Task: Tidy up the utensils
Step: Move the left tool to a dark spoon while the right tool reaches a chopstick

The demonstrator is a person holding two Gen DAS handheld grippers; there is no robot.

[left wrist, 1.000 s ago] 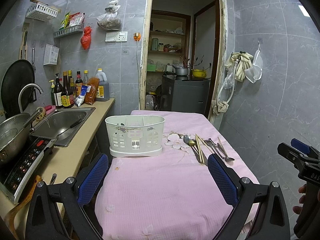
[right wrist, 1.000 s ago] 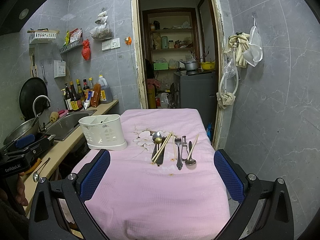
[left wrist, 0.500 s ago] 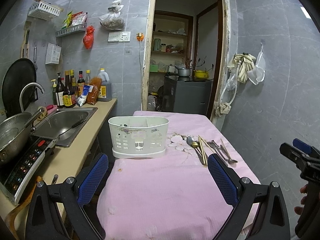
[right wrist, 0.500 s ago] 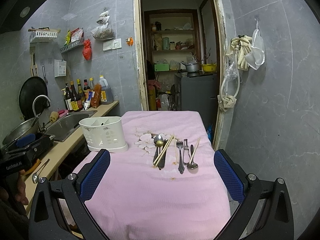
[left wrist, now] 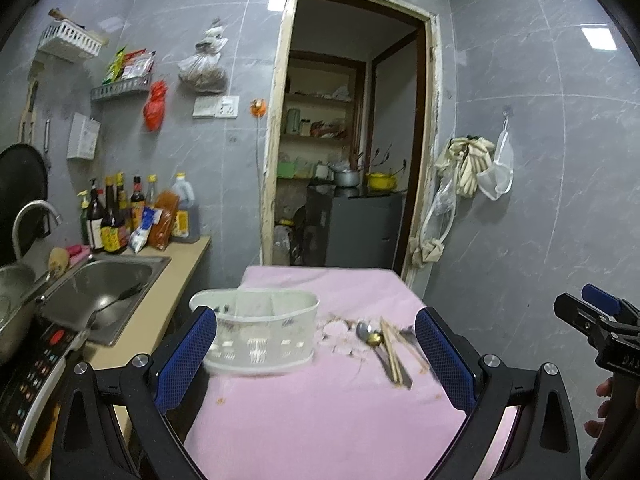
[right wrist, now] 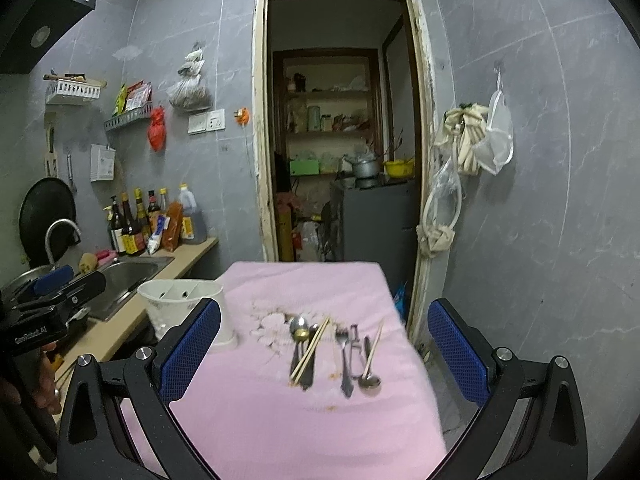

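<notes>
A white slotted utensil caddy (left wrist: 260, 332) (right wrist: 180, 304) stands on the left of the pink-covered table (left wrist: 328, 420) (right wrist: 304, 432). To its right lie loose utensils: spoons (right wrist: 299, 330), wooden chopsticks (right wrist: 310, 350) (left wrist: 390, 350), a fork (right wrist: 344, 360) and a ladle-like spoon (right wrist: 370, 378). My left gripper (left wrist: 316, 356) is open, above the table's near part, facing the caddy. My right gripper (right wrist: 324, 356) is open too, with the utensils lying ahead between its fingers. Neither holds anything.
A counter on the left carries a steel sink (left wrist: 104, 292), a faucet (left wrist: 32, 216), sauce bottles (left wrist: 120, 220) and an induction cooker (left wrist: 28, 372) with a pot. A doorway (right wrist: 340, 152) opens behind the table. Cloths hang on the right wall (left wrist: 468, 168).
Both views have tilted upward and moved closer to the table, so caddy and utensils sit lower in the frames. Both grippers remain open and hold nothing.
</notes>
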